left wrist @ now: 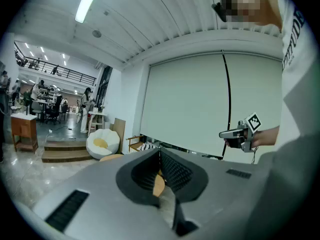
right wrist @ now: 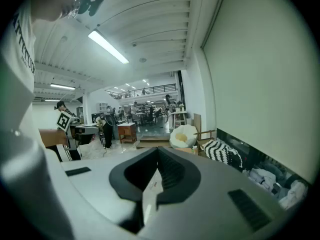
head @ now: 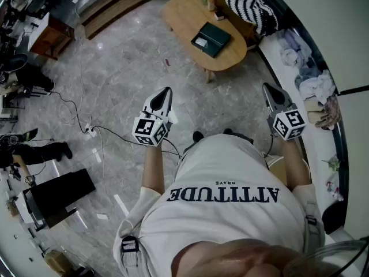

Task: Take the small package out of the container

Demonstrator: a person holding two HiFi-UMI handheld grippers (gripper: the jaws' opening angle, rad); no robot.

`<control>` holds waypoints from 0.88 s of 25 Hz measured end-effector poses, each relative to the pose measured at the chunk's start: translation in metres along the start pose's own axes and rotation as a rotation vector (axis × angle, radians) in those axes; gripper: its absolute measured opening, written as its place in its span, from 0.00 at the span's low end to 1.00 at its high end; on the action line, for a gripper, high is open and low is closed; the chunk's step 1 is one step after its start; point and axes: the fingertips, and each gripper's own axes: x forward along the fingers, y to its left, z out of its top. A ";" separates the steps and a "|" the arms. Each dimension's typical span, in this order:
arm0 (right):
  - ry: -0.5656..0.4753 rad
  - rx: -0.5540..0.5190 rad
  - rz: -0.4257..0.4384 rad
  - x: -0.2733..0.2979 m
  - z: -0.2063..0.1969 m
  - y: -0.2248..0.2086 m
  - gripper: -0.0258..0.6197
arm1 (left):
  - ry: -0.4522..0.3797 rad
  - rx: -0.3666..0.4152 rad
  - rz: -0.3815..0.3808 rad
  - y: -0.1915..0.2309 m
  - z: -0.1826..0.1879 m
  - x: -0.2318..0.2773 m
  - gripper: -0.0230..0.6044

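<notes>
Over on the oval wooden desk (head: 184, 16), well apart from where you're standing, sits the dark green container (head: 218, 40). It's a flat squarish box with what looks like a pale small package (head: 201, 41) lying inside near one edge (too small from up here to be sure that's it). Your left gripper (head: 165, 92) and right gripper (head: 269, 89) are both held out in front of you over bare floor, carrying nothing. The fingers (left wrist: 176, 172) on each are pressed together at the tips, so you've got no opening ready.

What I'd watch for: the floor (head: 127, 56) is glossy grey stone and thin cables (head: 89, 130) trail across it off to your left, so a careless step could snag one. The desk top looks smooth and the container looks light. If you jab in with closed fingers, or with only one gripper, my guess is the box skates away instead of giving up the package. A thin flat packet is also easy to pinch by a corner and drop. The finger pads are dark ribbed rubber, which should help on a slick wrapper. The desk is low too, so come in from above rather than scraping the rim.
</notes>
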 end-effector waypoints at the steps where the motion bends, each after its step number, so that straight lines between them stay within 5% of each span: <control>1: -0.001 0.001 -0.001 -0.001 0.000 0.000 0.07 | -0.001 0.000 0.000 0.000 0.000 -0.001 0.07; 22: -0.001 0.027 -0.017 0.000 -0.001 0.026 0.07 | -0.009 -0.002 -0.019 0.013 -0.002 -0.019 0.07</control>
